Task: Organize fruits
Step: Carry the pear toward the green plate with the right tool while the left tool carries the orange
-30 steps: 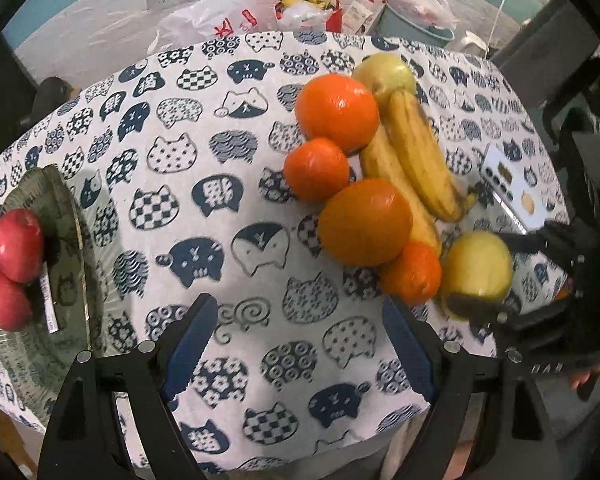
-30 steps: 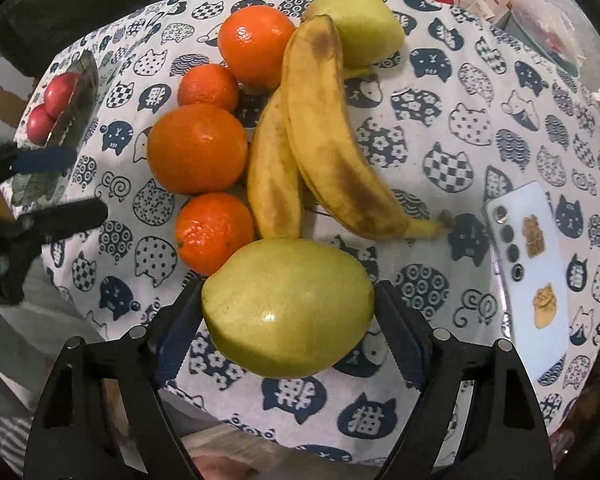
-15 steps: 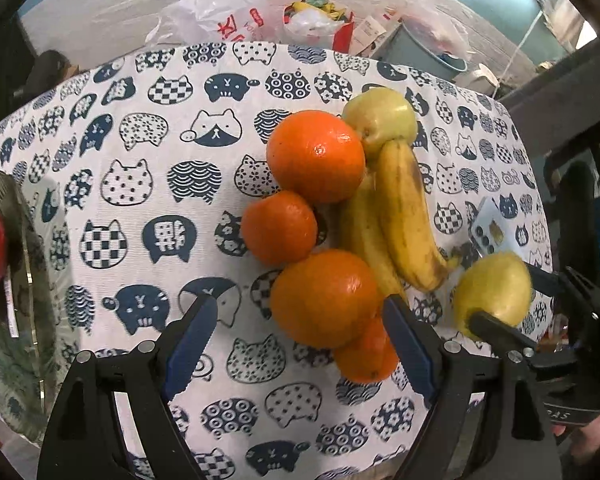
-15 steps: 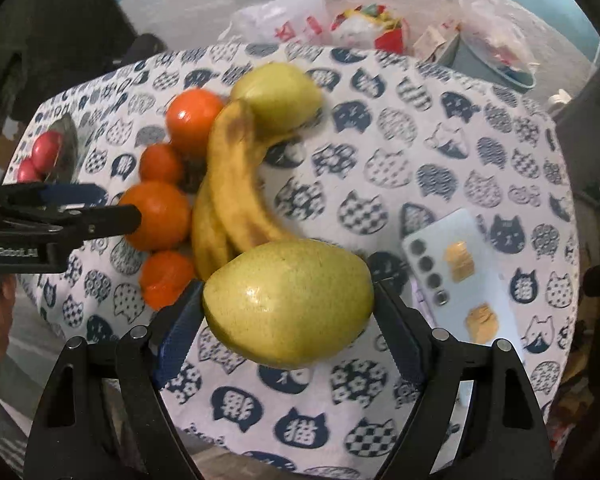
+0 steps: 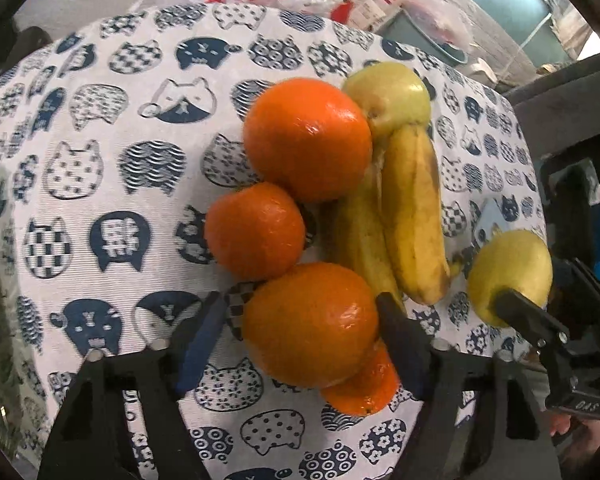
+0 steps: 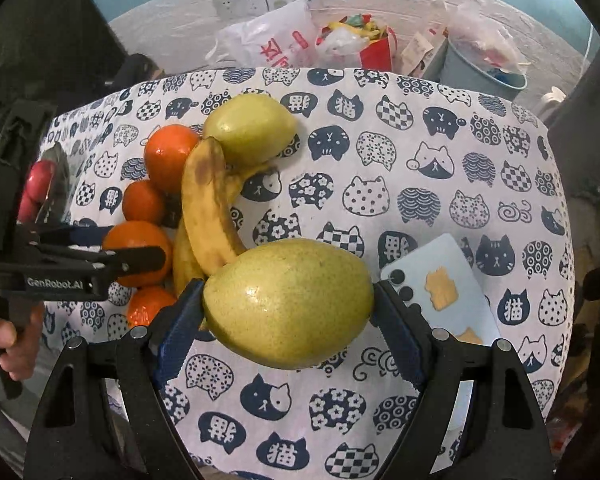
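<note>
A: Left gripper [image 5: 300,332]?
B: Jaws just been closing, set either side of the large orange [image 5: 310,322]. Right pad against the peel; left pad a sliver clear. Not yet clamped. Orange resting on the worktop [image 5: 100,184] near its front edge.

A: Right gripper [image 6: 288,304]?
B: Clamped on the pear [image 6: 288,302], pads pressed on both ends. Pear lifted clear of the cat-print cloth, over the front edge.

A: Surroundings?
B: Small orange [image 5: 360,388] touching the large one, nearest the front edge. Another small orange [image 5: 254,230] and a second large orange [image 5: 307,138] further back. Two bananas [image 5: 412,216] just right of the oranges, second pear [image 5: 388,98] at their far end. Phone [image 6: 440,284] face down toward the right edge. Red fruit [image 6: 40,178] on a glass plate [image 6: 58,192] at the left edge. Bags and a bin beyond the back edge.
</note>
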A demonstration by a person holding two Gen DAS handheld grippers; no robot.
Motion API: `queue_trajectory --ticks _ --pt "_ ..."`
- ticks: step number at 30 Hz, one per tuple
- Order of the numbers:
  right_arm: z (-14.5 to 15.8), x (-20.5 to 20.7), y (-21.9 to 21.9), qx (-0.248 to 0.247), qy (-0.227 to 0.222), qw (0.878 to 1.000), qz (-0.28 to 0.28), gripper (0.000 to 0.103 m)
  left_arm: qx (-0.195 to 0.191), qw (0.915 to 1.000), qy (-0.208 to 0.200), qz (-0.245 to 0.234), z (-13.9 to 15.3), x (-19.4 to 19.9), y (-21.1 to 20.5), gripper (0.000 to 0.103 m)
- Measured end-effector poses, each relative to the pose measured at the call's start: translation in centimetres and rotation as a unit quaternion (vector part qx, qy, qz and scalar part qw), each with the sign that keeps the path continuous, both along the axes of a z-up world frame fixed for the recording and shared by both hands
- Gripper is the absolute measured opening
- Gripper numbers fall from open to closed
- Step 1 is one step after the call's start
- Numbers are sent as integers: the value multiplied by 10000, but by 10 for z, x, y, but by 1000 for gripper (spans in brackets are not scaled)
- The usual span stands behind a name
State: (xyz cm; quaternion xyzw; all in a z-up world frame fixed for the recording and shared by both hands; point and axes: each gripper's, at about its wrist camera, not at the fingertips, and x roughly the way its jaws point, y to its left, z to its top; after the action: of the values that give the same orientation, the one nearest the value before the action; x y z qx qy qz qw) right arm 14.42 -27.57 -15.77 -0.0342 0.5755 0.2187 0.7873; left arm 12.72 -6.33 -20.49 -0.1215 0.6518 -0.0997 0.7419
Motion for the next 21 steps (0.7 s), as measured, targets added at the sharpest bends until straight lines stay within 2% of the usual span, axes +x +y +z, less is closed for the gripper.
queue_trajectory --ticks 4,10,21 --pt "-1 2 3 6 4 10000 16 83 76 9996 -105 -238 2 -3 -6 67" --pt "3 3 8 -6 -107 9999 80 83 236 9990 -192 -341 7 -8 -3 66" --pt "26 -1 29 75 -469 9986 232 83 631 9951 -660 -382 42 -26 14 66"
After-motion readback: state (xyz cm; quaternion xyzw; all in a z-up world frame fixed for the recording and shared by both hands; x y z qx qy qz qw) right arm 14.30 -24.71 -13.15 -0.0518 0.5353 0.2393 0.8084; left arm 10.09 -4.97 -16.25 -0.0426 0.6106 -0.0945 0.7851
